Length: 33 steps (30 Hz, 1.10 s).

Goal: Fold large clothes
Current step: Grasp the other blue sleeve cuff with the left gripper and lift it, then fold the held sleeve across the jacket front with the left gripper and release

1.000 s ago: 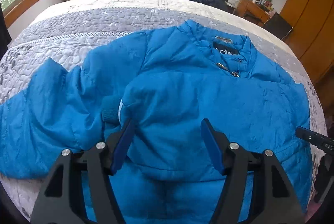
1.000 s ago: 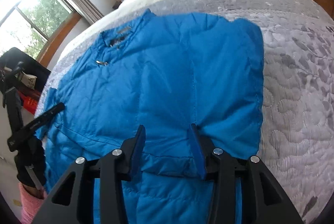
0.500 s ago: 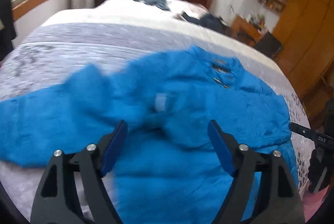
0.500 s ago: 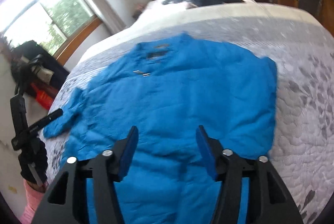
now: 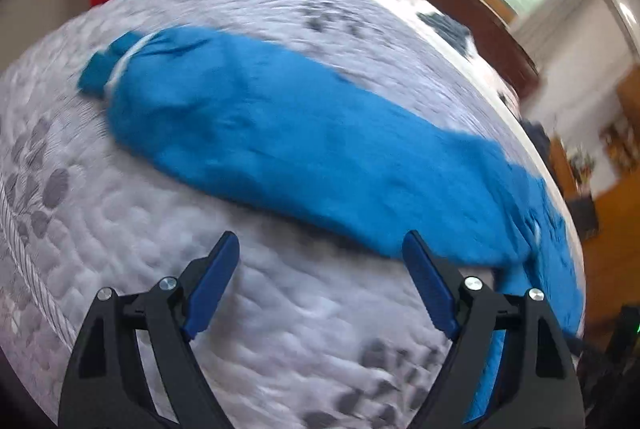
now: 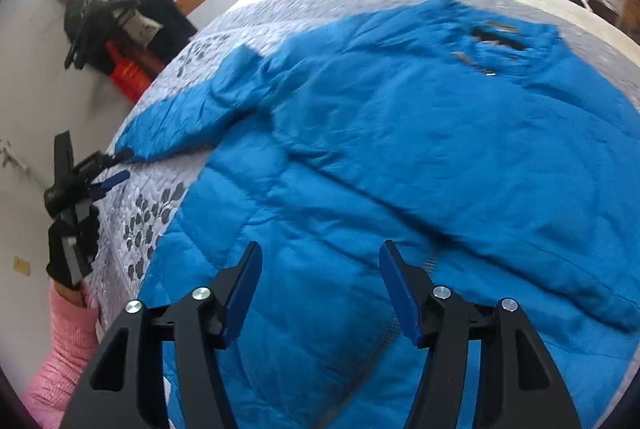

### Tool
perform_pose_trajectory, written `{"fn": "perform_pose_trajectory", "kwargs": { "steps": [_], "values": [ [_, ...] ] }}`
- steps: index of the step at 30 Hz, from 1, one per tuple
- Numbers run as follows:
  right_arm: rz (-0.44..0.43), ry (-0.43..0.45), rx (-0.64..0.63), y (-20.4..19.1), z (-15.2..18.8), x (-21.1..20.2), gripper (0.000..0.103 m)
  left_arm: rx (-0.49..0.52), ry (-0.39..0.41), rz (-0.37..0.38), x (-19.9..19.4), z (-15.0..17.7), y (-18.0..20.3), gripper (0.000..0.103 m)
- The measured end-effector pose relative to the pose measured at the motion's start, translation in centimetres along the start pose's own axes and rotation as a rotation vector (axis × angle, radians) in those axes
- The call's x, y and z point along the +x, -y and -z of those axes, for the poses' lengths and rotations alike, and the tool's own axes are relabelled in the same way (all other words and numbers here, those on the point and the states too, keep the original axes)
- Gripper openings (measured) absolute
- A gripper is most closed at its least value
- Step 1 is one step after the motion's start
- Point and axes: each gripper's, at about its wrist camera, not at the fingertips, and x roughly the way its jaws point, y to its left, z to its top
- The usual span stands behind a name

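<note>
The blue padded jacket (image 6: 420,157) lies spread front-up on the grey quilted bed (image 5: 120,229), one sleeve (image 5: 280,149) stretched sideways, while the left gripper (image 5: 320,257) and right gripper (image 6: 320,269) hover, jaws wide apart and empty.

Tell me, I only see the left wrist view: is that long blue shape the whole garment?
Observer: No, that is just one sleeve. The right wrist view shows the jacket body spread flat on the bed, collar at the far end.
Operator: Is the other claw holding it?
Observer: No. The right gripper is open over the jacket's lower part, with nothing between its fingers.
Operator: Where is my claw, seen from there?
Observer: The left gripper is at the bed's edge by the sleeve's end, held by a black-gloved hand.
</note>
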Motion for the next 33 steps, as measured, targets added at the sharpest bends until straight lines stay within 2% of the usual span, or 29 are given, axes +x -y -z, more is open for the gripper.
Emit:
{"fn": "perform_pose_trajectory", "kwargs": {
  "steps": [7,10,13,15,16,18,20,24,27,33],
  "values": [
    [0.014,-0.022,0.002,-0.4,-0.1,1.9,0.062,-0.123,0.052,0.085,1.4,-3.5,-3.4,0.079],
    [0.019,-0.026,0.014,0.1,-0.1,2.3,0.061,-0.139,0.074,0.076,1.9,-4.5,-3.8,0.073],
    [0.025,-0.031,0.014,0.2,-0.1,2.8,0.061,-0.150,0.091,0.051,2.3,-5.2,-4.3,0.059],
    [0.032,-0.032,0.010,0.1,0.0,3.1,0.061,-0.161,0.097,0.030,2.5,-5.7,-4.6,0.044],
    [0.037,-0.031,0.006,0.1,0.0,3.2,0.061,-0.170,0.099,0.030,2.1,-5.6,-5.0,0.042],
    [0.043,-0.029,0.000,0.0,0.2,3.2,0.061,-0.190,0.103,0.035,2.2,-5.8,-5.4,0.028],
    [0.047,-0.026,-0.005,0.0,0.3,3.2,0.061,-0.199,0.111,0.044,2.0,-5.9,-5.6,0.020],
    [0.046,-0.023,0.000,0.1,0.5,2.7,0.061,-0.174,0.145,0.041,1.1,-5.7,-5.0,0.007],
    [0.047,-0.011,0.005,0.3,0.7,1.9,0.061,-0.144,0.189,0.042,-0.1,-5.7,-3.8,0.004],
    [0.083,0.049,0.021,1.5,1.5,-0.9,0.061,-0.029,0.272,0.069,-3.2,-5.1,1.2,0.003]
  ]
}}
